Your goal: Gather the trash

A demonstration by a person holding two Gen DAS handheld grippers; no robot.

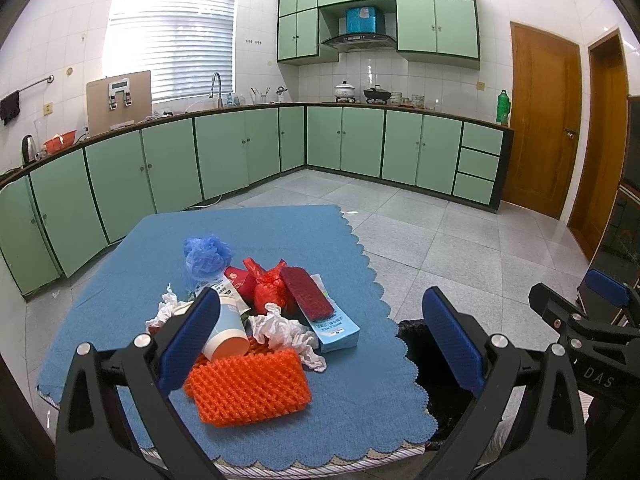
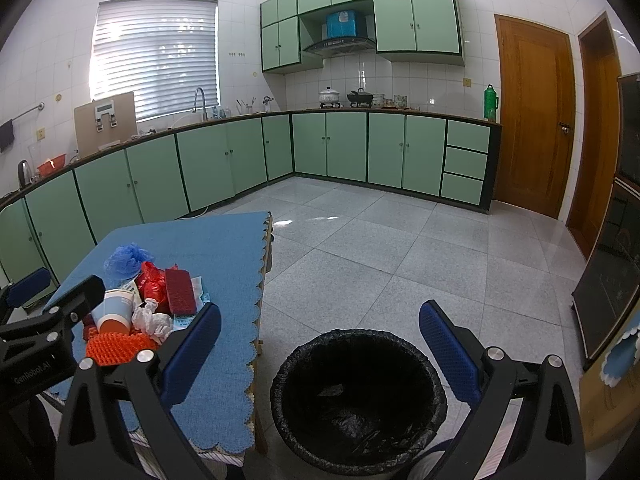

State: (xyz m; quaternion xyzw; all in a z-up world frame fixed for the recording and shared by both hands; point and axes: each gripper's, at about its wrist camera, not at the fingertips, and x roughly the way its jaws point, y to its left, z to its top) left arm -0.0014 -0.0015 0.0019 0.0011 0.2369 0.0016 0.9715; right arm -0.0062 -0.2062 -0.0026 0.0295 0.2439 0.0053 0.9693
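Note:
A pile of trash lies on the blue-clothed table (image 1: 248,232): an orange foam net (image 1: 248,388), a paper cup (image 1: 226,330) on its side, crumpled white tissue (image 1: 288,332), a red plastic bag (image 1: 270,284), a dark red sponge (image 1: 306,290) on a light blue carton (image 1: 336,330), and a blue mesh (image 1: 206,256). My left gripper (image 1: 324,336) is open and empty above the pile's near side. My right gripper (image 2: 320,344) is open and empty over the black-lined trash bin (image 2: 360,400), which stands on the floor right of the table (image 2: 224,264).
Green kitchen cabinets (image 1: 240,148) run along the far and left walls. Wooden doors (image 1: 540,120) stand at the right. A dark cabinet (image 2: 612,280) is at the far right. Grey tiled floor (image 2: 400,248) spreads beyond the table and bin.

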